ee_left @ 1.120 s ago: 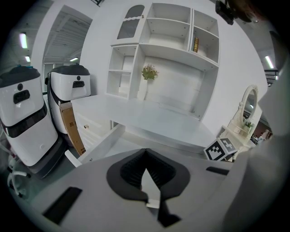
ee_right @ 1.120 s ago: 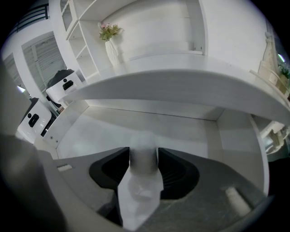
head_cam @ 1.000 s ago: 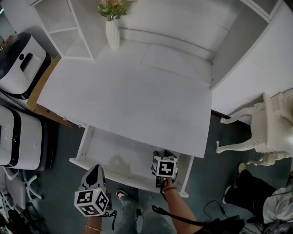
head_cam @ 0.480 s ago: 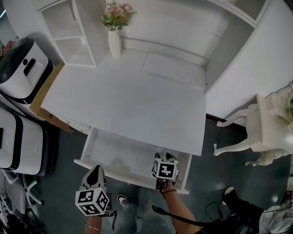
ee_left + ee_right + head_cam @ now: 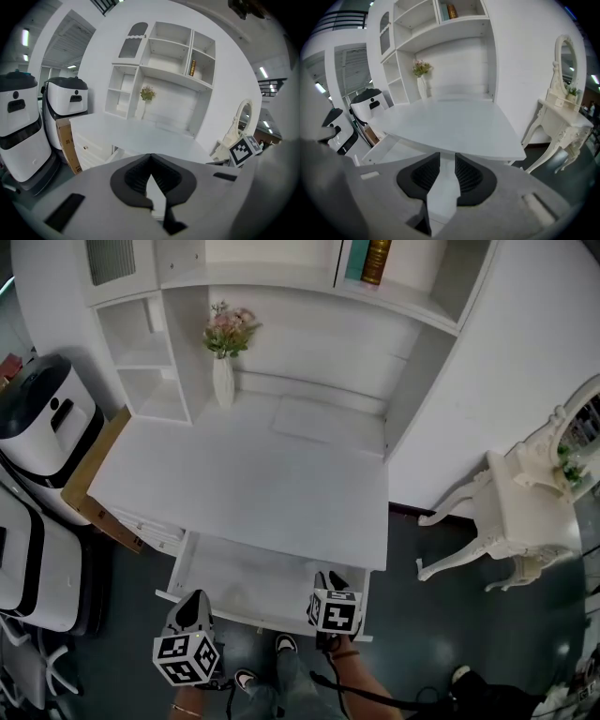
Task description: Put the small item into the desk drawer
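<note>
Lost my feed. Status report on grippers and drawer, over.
Left gripper shut, empty. Right gripper closing, nothing between jaws. Drawer open; small item not visible.

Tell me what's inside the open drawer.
Only bare white bottom shows. The desk top hides the drawer's back; the right gripper, jaws closing on nothing, covers a front corner.
</note>
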Available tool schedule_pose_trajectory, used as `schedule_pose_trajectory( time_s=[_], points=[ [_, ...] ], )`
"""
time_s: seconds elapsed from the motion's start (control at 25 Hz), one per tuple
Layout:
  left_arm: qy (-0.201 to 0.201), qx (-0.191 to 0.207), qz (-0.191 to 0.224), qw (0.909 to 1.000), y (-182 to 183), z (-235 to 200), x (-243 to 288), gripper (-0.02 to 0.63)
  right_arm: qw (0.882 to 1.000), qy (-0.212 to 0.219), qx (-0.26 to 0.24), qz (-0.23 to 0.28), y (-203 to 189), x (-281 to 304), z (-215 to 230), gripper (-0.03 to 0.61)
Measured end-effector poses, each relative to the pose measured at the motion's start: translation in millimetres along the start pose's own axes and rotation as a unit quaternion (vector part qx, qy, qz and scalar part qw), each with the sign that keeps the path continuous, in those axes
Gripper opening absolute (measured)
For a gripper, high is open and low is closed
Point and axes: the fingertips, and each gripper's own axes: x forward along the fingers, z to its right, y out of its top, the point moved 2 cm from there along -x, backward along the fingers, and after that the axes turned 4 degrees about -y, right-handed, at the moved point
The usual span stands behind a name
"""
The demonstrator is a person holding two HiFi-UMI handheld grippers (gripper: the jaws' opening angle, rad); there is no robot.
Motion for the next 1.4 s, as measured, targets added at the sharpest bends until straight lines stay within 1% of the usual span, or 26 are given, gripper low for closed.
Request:
schedule_pose_trajectory(
  time_s=[0.12, 0.2, 0.4, 0.6, 0.8, 1.12, 1.24, 1.4],
  points=[
    [-0.020, 0.005, 0.019, 0.9996, 16.4, 8.7, -4.0, -0.006, 0.999, -0.014, -0.023, 0.024, 12.3, -33.2, -3.0, 0.089],
    [-0.035, 0.008, 0.031, 0.9989, 25.4, 15.6, -6.1, -0.006, 0.999, -0.019, -0.026, 0.037, 17.5, -53.7, -5.8, 0.079],
    [-0.068, 0.015, 0.053, 0.9962, 49.1, 32.0, -5.7, -0.006, 0.998, -0.011, 0.000, 0.060, 29.2, -90.1, -11.1, 0.067],
    [-0.104, 0.037, 0.067, 0.9916, 71.7, 58.3, 0.3, -0.006, 0.995, -0.024, 0.018, 0.094, 43.5, -121.0, -1.4, 0.053],
    [-0.132, 0.061, 0.076, 0.9865, 91.3, 82.5, 6.1, -0.006, 0.989, -0.044, 0.037, 0.133, 60.0, -149.1, 13.6, 0.041],
    [-0.154, 0.098, 0.087, 0.9793, 115.4, 106.0, 19.1, -0.006, 0.975, -0.084, 0.075, 0.194, 69.7, -182.3, 47.3, 0.030],
    [-0.155, 0.107, 0.089, 0.9781, 118.4, 106.0, 20.4, -0.006, 0.972, -0.095, 0.084, 0.198, 64.3, -185.6, 54.4, 0.025],
    [-0.155, 0.108, 0.089, 0.9780, 120.9, 105.4, 19.8, -0.006, 0.971, -0.105, 0.090, 0.197, 61.0, -190.4, 59.2, 0.025]
  ],
)
